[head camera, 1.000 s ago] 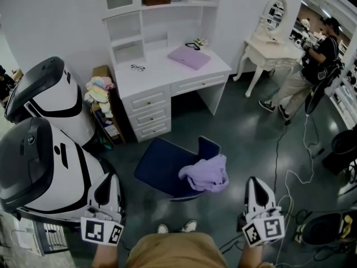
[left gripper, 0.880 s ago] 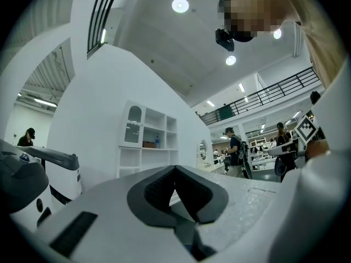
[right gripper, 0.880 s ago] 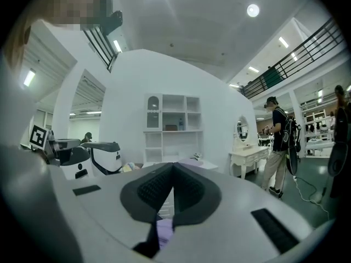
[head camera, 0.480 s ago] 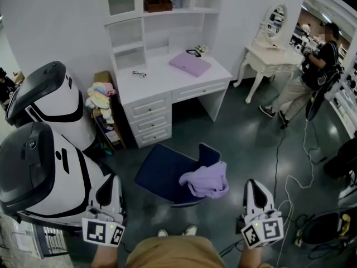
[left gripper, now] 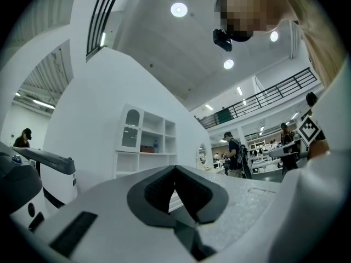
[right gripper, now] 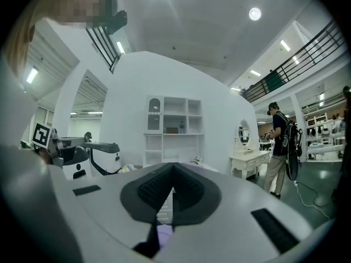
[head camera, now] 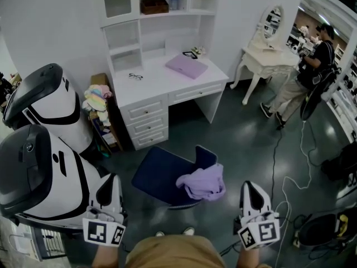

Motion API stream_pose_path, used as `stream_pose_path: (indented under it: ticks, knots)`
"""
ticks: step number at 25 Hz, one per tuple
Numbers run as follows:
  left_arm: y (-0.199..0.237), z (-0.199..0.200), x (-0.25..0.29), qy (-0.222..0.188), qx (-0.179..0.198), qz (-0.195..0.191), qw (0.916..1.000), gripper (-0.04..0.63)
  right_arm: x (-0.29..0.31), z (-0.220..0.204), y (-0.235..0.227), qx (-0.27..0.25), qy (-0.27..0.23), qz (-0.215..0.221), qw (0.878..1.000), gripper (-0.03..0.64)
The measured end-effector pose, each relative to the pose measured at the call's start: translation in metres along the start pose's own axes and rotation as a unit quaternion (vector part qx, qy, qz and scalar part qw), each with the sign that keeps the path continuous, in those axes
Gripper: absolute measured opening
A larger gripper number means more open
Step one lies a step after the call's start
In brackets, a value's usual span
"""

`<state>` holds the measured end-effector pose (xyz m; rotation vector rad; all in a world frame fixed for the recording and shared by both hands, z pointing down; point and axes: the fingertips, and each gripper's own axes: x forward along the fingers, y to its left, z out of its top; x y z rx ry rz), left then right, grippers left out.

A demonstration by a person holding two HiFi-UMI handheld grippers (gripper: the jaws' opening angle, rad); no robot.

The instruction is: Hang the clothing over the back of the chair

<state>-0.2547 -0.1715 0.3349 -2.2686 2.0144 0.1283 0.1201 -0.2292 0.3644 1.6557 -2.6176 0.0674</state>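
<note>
A dark blue chair (head camera: 159,173) stands on the floor in front of me in the head view, its low back (head camera: 206,154) at the right. Purple clothing (head camera: 202,182) lies bunched on the seat against that back. My left gripper (head camera: 108,190) hangs low at the left, shut and empty, well short of the chair. My right gripper (head camera: 250,192) hangs low at the right, also shut with nothing in it, just right of the clothing. The left gripper (left gripper: 175,169) in its own view faces the white desk. Below the right gripper (right gripper: 173,166) a scrap of the purple clothing (right gripper: 163,235) shows.
A white desk with shelves (head camera: 167,80) stands beyond the chair, with a purple item (head camera: 188,66) and glasses (head camera: 135,76) on it. Two large white-and-black machines (head camera: 42,166) crowd the left. A vanity table (head camera: 268,52), a standing person (head camera: 305,74) and floor cables (head camera: 281,177) are at the right.
Both grippers stay where they were, shut. The head view has shifted slightly, and the person at the right has moved a little.
</note>
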Motion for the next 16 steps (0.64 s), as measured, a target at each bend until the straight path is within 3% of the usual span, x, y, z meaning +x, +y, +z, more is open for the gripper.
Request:
stream_pose_path:
  ticks: [16]
  knots:
    - [0.004, -0.003, 0.005, -0.002, 0.007, -0.001, 1.0, 0.005, 0.01, -0.008, 0.009, 0.012, -0.008, 0.007, 1.0, 0.003]
